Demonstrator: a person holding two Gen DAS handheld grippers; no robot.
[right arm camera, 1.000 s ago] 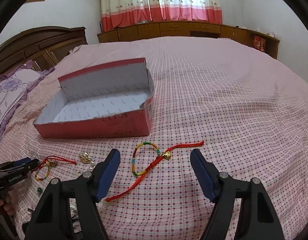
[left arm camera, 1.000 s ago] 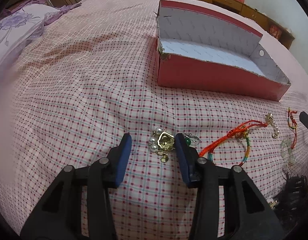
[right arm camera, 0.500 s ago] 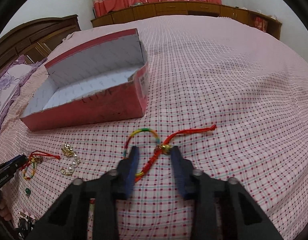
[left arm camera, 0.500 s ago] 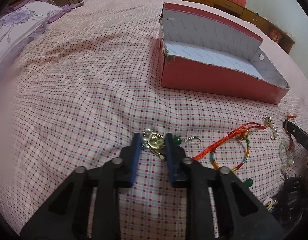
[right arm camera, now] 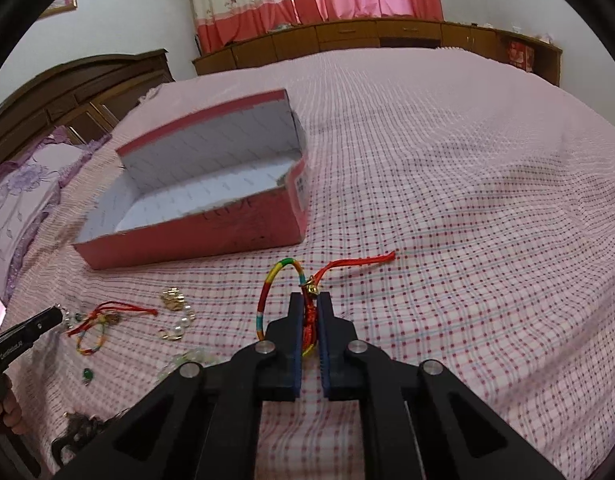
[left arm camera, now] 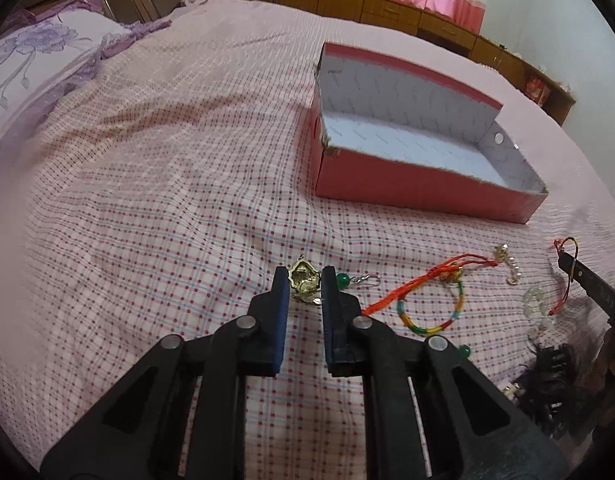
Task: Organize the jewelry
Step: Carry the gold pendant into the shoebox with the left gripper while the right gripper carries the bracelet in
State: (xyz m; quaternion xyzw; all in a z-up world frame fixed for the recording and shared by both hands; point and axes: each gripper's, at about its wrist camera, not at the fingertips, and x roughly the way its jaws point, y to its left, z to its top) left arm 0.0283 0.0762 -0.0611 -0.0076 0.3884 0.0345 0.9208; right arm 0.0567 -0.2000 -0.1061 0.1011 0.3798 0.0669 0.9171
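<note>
Left tool (left arm camera: 303,278) closing, clenched on gold charm (left arm camera: 304,276) above bed (left arm camera: 167,200). Right tool (right arm camera: 309,304) clamped on red cord bracelet (right arm camera: 309,316), near box (right arm camera: 195,236).

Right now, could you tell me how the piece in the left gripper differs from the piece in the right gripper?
The left gripper, closing, pinches a compact gold charm; the right gripper, shut, pinches a red cord bracelet with a multicoloured loop. The charm is metal, the bracelet woven string. Both are gripped over the checked bedspread.

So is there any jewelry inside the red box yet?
No, the red box shows only its bare white floor, and the bracelets lie on the bed outside it.
</note>
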